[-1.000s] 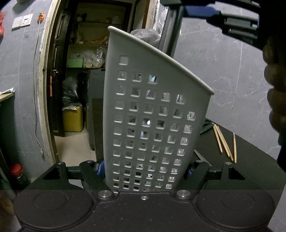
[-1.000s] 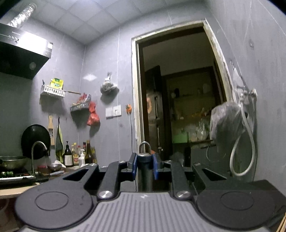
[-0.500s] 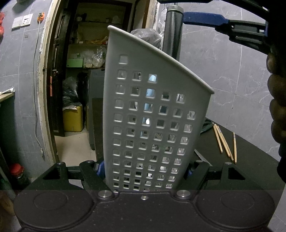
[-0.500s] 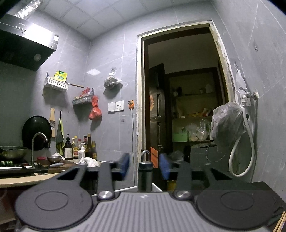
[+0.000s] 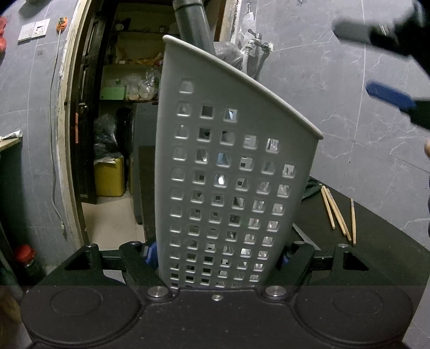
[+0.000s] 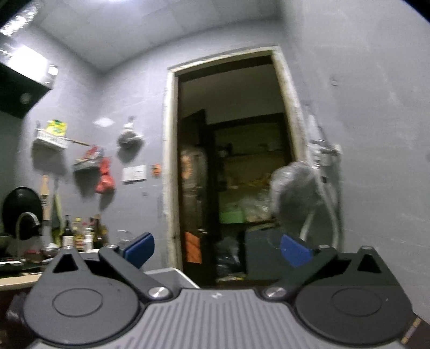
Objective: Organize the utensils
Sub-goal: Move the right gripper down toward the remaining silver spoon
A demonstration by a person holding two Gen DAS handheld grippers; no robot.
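My left gripper [image 5: 217, 255] is shut on the base of a grey perforated utensil holder [image 5: 231, 171], which stands upright and fills the left wrist view. A dark utensil handle [image 5: 190, 21] sticks up out of the holder's top rim, leaning left. My right gripper [image 5: 376, 67] hovers blurred at the upper right, apart from the handle. In the right wrist view the right gripper [image 6: 217, 252] has its jaws opening wide with nothing between its blue pads [image 6: 139, 249]. The holder's rim [image 6: 172, 276] shows just below them.
Three wooden chopsticks [image 5: 336, 212] lie on the black table [image 5: 376, 241] to the right of the holder. An open doorway [image 5: 107, 134] with shelves lies behind. A tap and hose [image 5: 255, 45] hang on the grey tiled wall. A kitchen counter with bottles [image 6: 80, 239] is at left.
The right gripper's jaws went from shut on the dark handle to wide open and pulled away to the right. The utensil now rests in the holder. The left gripper stayed still.
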